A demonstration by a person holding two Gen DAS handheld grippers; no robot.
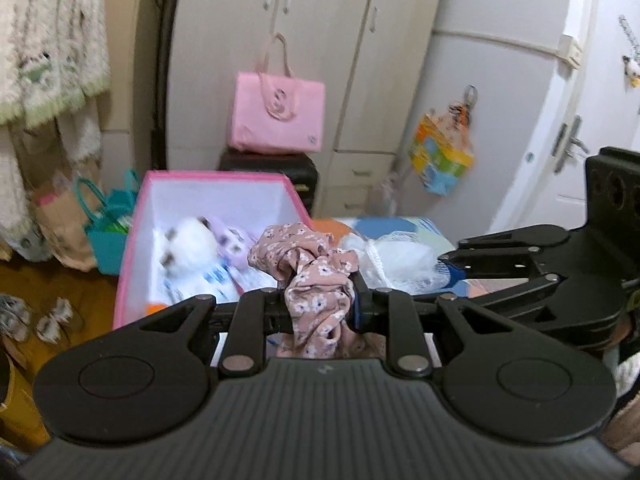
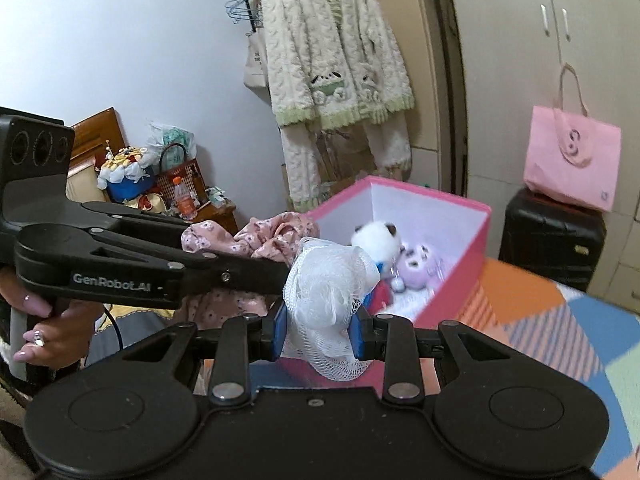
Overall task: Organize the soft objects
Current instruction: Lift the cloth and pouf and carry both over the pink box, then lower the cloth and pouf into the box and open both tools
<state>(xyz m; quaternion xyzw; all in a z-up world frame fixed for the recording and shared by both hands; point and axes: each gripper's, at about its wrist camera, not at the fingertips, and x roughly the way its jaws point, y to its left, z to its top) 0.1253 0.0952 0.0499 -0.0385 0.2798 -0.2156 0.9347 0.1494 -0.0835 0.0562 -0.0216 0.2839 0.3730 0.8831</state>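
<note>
Landmark: pink storage box [image 1: 216,216], open-topped, set at the edge of a patchwork bedspread [image 2: 560,320]. Inside it a white plush toy [image 1: 192,248] and a lilac plush toy [image 2: 418,266] are seen lying against each other on the box floor. Behind the box a black suitcase [image 2: 552,236] is stood with a pink tote bag [image 1: 278,116] on top, a white wardrobe [image 1: 320,40] behind that. To the box's left a teal bag [image 1: 106,232] is on the floor; a fluffy cream cardigan [image 2: 336,56] is hung above the box's far side. Nothing is seen blocking the box opening. The left gripper [image 1: 320,304] is clamped on a pink floral fabric piece [image 1: 316,280], held in the air just on the near side of the box; the cloth is bunched, most of it hanging downward below the jaws, a crumpled end rising above them. The right gripper [image 2: 320,332] is clamped on a white mesh bundle [image 2: 328,296], held just in front of the box's near wall, long axis roughly upright, a rounded end up and loose netting down. Both grippers are tilted downward toward the box, side by side. A hand [image 2: 52,320] is wrapped around the left gripper's handle.
</note>
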